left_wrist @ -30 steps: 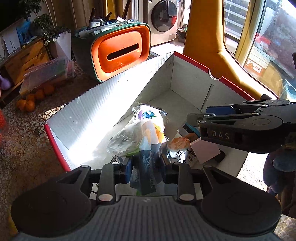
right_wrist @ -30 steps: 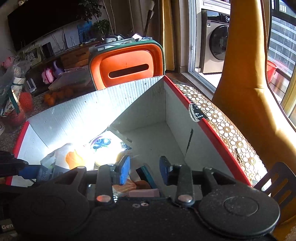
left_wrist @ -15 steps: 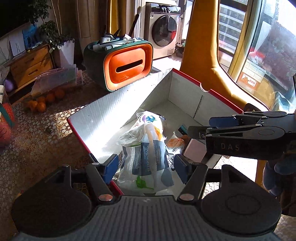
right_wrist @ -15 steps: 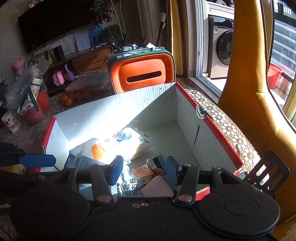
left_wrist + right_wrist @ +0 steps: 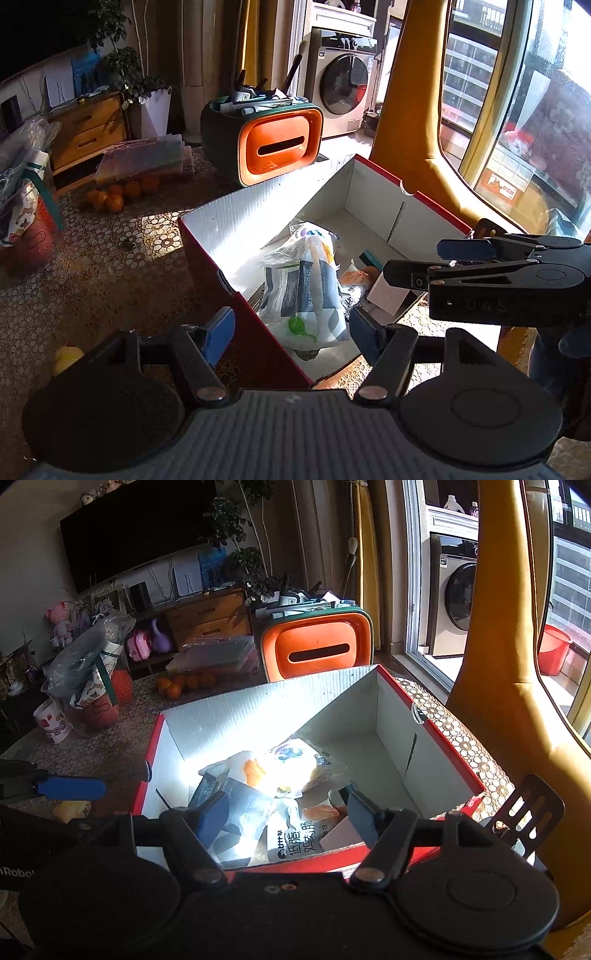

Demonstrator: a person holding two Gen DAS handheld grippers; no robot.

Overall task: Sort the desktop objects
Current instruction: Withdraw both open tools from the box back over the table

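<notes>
A red cardboard box [image 5: 436,206] with white inner walls stands on the lace-covered table. In it lie a blue-and-white plastic bag [image 5: 306,291], a clear bag with a blue logo [image 5: 314,240], an orange snack packet [image 5: 356,278] and a pale pink card box [image 5: 388,295]. My left gripper [image 5: 291,332] hovers open above the box's near corner, holding nothing. My right gripper [image 5: 286,814] hangs over the near rim of the box [image 5: 443,738]; its jaws are opening and nothing is pressed between them. The bag [image 5: 236,805] lies below it. The right gripper [image 5: 436,262] also shows from the side.
An orange-and-green organiser [image 5: 273,151] stands behind the box, with oranges [image 5: 110,195] and a clear plastic case [image 5: 147,158] to its left. A small yellow object [image 5: 68,356] lies on the table at the near left. A mug [image 5: 53,722] and a yellow chair [image 5: 491,664] flank the table.
The left jaws opened and let go of the blue-and-white bag, which now lies in the box. Both grippers drew back and up out of the box. The right jaws spread wider.
</notes>
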